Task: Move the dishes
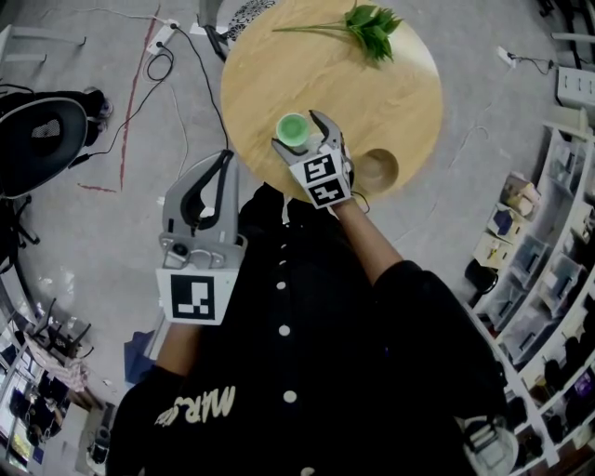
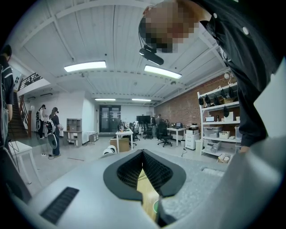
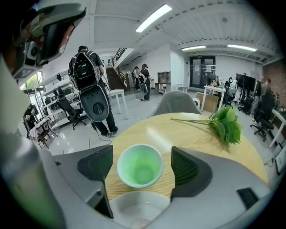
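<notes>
A light green cup (image 1: 292, 127) stands upright on the round wooden table (image 1: 390, 93) near its front edge. My right gripper (image 1: 300, 133) is open and straddles the cup; in the right gripper view the cup (image 3: 139, 164) sits between the two pads (image 3: 96, 164) with a small gap on each side. A pale bowl (image 3: 139, 206) lies just in front of the cup, under the gripper body. A tan bowl (image 1: 376, 169) rests on the table right of the gripper. My left gripper (image 1: 223, 160) hangs off the table's left edge over the floor, shut and empty, its pads (image 2: 152, 166) meeting.
A leafy green sprig (image 1: 370, 28) lies at the far side of the table. Cables (image 1: 167, 65) trail over the grey floor to the left, beside a dark chair (image 1: 42, 139). Shelving (image 1: 548, 242) stands at the right.
</notes>
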The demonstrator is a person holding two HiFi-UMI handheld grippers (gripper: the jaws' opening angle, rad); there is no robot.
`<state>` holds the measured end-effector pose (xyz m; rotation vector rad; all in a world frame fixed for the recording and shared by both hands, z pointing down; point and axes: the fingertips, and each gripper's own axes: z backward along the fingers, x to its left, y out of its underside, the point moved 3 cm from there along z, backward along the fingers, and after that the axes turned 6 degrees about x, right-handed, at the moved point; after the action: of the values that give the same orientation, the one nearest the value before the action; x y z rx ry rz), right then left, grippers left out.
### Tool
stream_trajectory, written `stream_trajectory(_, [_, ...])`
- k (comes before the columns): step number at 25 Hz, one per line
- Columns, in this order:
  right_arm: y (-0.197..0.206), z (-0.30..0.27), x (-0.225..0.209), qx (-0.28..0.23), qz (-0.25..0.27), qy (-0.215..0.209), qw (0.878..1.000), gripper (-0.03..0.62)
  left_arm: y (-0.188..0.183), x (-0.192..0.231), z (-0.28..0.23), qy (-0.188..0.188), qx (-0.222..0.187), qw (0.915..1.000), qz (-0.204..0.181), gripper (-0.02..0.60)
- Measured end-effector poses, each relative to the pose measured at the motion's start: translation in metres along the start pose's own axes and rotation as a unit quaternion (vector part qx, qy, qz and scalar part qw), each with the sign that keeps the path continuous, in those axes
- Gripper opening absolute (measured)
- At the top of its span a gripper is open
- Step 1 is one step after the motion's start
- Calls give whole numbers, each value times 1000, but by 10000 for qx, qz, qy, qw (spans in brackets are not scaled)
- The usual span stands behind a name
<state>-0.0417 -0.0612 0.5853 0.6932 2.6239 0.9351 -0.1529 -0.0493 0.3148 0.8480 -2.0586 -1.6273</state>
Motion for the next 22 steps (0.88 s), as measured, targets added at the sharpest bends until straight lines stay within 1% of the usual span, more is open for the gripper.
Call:
stream_trajectory(4, [-28, 33, -1, -429, -98, 14, 9990, 397, -4, -2, -2, 23, -49, 10000, 21, 3])
stream_trajectory(7, [-48, 69, -8, -925, -183, 101, 9955, 337, -10, -9, -5, 88, -141, 9999, -31, 3])
stream_trajectory(12, [-80, 133, -24, -1740, -444, 361, 9831, 259, -22, -17, -7, 179, -257, 9995, -91, 3])
stream_trajectory(14, [-86, 158, -35, -1984, -500, 631, 9768, 230, -26, -19, -8, 203, -312, 9992, -127, 3])
stream_trajectory(16, [-91, 183, -48, -2262, -578, 865, 9685, 176, -29, -20, -8, 213, -335, 9991, -125, 3])
stream_trajectory(20, [-103, 232, -65, -2734, -813, 1110, 9520, 84, -37, -21, -9, 254, -366, 9989, -162, 3])
stream_trajectory(21, [-106, 244, -70, -2830, -844, 1212, 9477, 49, -40, -21, -10, 249, -388, 9988, -173, 3])
stream_trajectory(22, [-107, 255, -74, -2910, -862, 1329, 9435, 0, -42, -21, -11, 235, -413, 9987, -173, 3])
